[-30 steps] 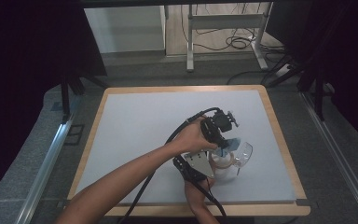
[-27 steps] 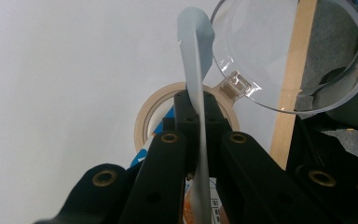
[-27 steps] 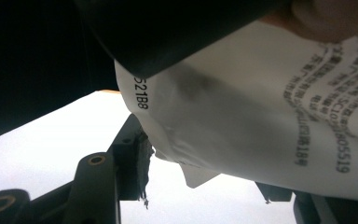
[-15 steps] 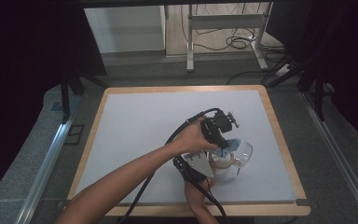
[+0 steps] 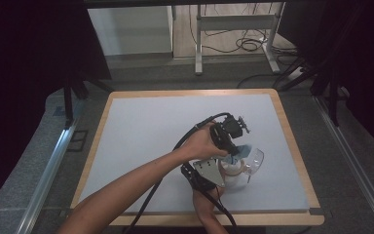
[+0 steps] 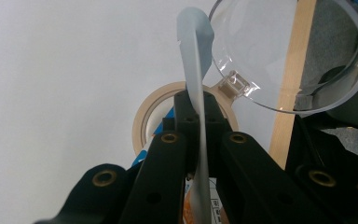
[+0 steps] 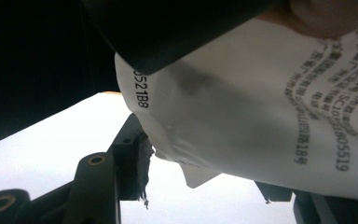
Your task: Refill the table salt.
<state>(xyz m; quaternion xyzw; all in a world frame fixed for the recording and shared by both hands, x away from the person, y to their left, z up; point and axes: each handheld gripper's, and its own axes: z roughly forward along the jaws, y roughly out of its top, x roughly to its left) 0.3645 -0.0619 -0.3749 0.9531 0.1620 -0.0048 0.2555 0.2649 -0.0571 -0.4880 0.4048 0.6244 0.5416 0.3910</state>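
Left gripper [image 6: 196, 122] is pinching the pale-blue packet edge [image 6: 196, 70] tight between its jaws, above the jar's beige rim [image 6: 145, 122]. Right gripper [image 7: 200, 184] is clamping the white printed packet [image 7: 270, 130].

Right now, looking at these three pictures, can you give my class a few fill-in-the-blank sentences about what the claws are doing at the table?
1. The left claw is shut on a thin, pale ____ sheet.
2. The lid beside that sheet is made of clear ____.
3. The white packet held in the right claw carries ____ printed text.

Missing words: blue; plastic; black
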